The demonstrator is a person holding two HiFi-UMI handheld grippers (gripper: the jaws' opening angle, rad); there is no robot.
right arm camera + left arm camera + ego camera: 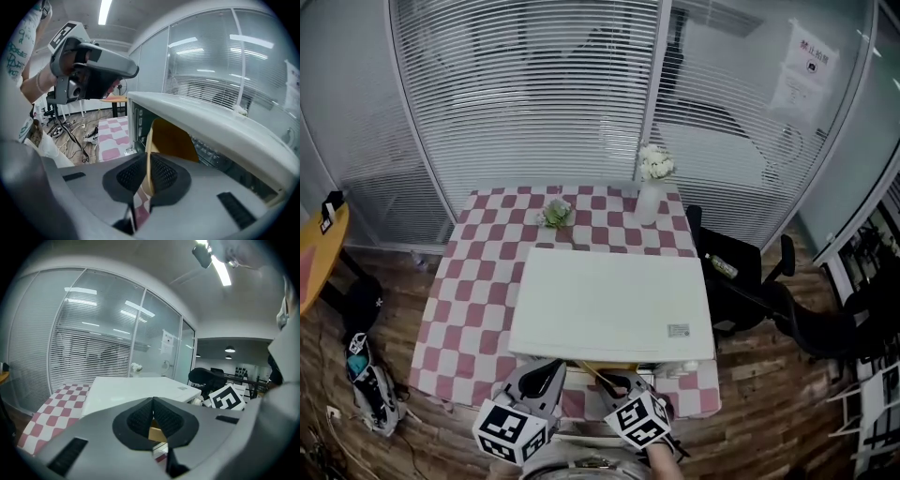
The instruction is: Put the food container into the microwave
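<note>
Slippage threatens: the right gripper (146, 161) pinches the food container (173, 140) by its thin wall at the microwave (211, 117) mouth (left gripper (153, 401) jaws together), so clipping the frame could tilt it.

The microwave (614, 305) is white. The tablecloth (478, 281) is checked pink and white. The food container (171, 140) is mustard yellow. The left gripper (152, 401) and right gripper (147, 161) are grey with black textured pads, and their cubes (513, 431) bear black-and-white square markers. The vase (648, 202) and its flowers (655, 164) are white, the small plant (555, 214) green, the floor (769, 394) brown wood, the chair (741, 281) black.
</note>
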